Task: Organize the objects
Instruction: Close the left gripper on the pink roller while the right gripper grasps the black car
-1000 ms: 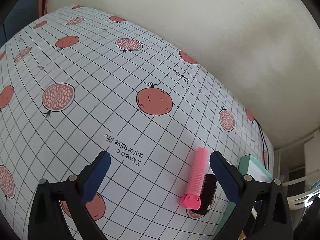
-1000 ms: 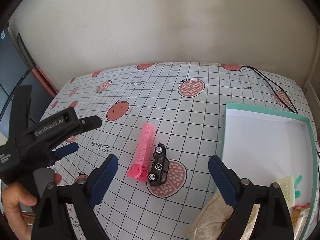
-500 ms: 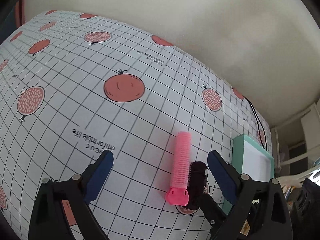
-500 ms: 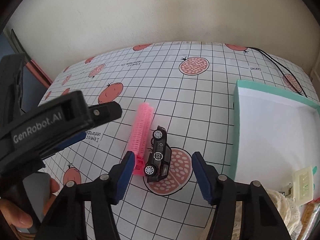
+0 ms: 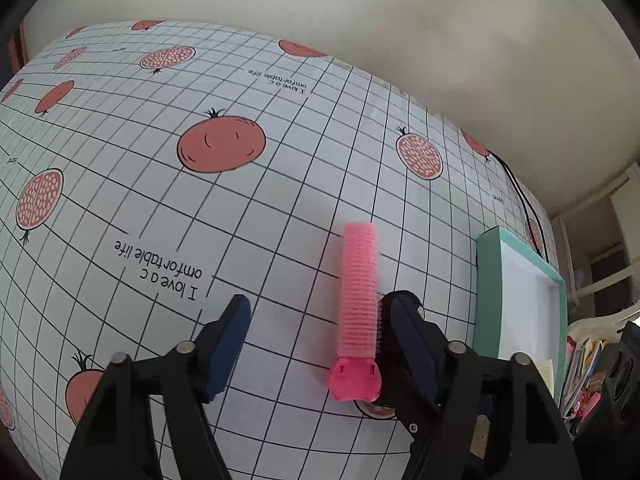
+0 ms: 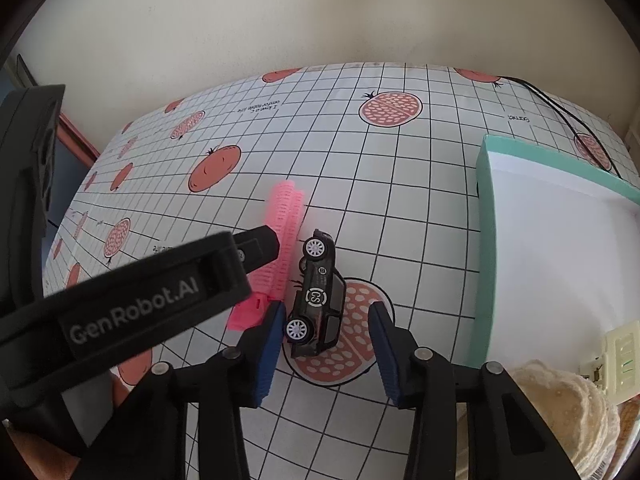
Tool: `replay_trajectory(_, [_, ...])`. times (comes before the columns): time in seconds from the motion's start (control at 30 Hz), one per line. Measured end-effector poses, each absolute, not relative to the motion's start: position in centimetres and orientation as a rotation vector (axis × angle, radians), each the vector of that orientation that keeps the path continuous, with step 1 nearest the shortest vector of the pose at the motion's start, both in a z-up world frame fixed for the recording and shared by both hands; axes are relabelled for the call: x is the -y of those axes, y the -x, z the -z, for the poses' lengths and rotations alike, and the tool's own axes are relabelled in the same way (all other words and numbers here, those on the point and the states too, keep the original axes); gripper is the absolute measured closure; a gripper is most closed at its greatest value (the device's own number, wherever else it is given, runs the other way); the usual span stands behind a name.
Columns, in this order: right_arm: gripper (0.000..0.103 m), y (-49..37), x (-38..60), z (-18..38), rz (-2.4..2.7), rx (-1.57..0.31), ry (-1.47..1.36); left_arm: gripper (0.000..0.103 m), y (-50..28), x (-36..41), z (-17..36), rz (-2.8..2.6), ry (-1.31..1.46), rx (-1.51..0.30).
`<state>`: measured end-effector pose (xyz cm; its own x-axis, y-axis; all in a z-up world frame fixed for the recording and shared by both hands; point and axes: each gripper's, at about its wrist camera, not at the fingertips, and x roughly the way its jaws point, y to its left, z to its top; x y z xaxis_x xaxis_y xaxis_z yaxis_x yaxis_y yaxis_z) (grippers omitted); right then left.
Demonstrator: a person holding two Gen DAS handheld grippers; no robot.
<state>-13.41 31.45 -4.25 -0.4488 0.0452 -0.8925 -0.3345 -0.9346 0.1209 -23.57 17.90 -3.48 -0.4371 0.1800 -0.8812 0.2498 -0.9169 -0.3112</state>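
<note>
A pink hair roller clip lies on the pomegranate-print tablecloth; it also shows in the right wrist view. A black toy car lies on its side right beside it. My left gripper is open, its jaws either side of the roller, the right jaw between roller and car. My right gripper is open with the car's near end between its blue pads. A teal-rimmed white box stands at the right.
A black cable runs along the table's far right. A cream lace cloth and a pale plastic piece lie in the box's near end. The wall borders the table's far edge.
Both grippers have moved in and lower. The left now straddles the roller, the right now straddles the car, and both jaw pairs have narrowed. Roller and car have not moved.
</note>
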Motion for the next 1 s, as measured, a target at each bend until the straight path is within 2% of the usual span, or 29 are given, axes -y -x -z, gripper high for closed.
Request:
replay_trajectory(0.1, [0.069,13.4,-31.6,4.4,-2.458,-0.432,1.501,0.034,23.6,-18.0,3.9,2.548,-1.656,-0.616])
replay_trajectory(0.27, [0.074,13.3,-31.8,4.6,-2.461,-0.470,1.509,0.041,23.6,-18.4,4.1,2.556,-1.682,-0.613])
replay_trajectory(0.43, [0.074,13.3,-31.7,4.6,-2.462,-0.472,1.515,0.051,23.6,-18.9,4.2,2.568,-1.693,-0.596])
replay_trajectory(0.63, [0.074,13.1,-32.0,4.5,-2.451,-0.486,1.523,0.072,23.5,-19.2,4.0,2.593,-1.704,-0.563])
replay_trajectory(0.87, [0.074,13.0,-32.3,3.8,-2.448,-0.506,1.515,0.078,23.3,-18.8,3.6,2.580,-1.668,-0.519])
replay_trajectory(1.0, [0.074,12.9,-32.4,3.1,-2.453,-0.510,1.500,0.078,23.2,-17.8,3.1,2.556,-1.638,-0.571])
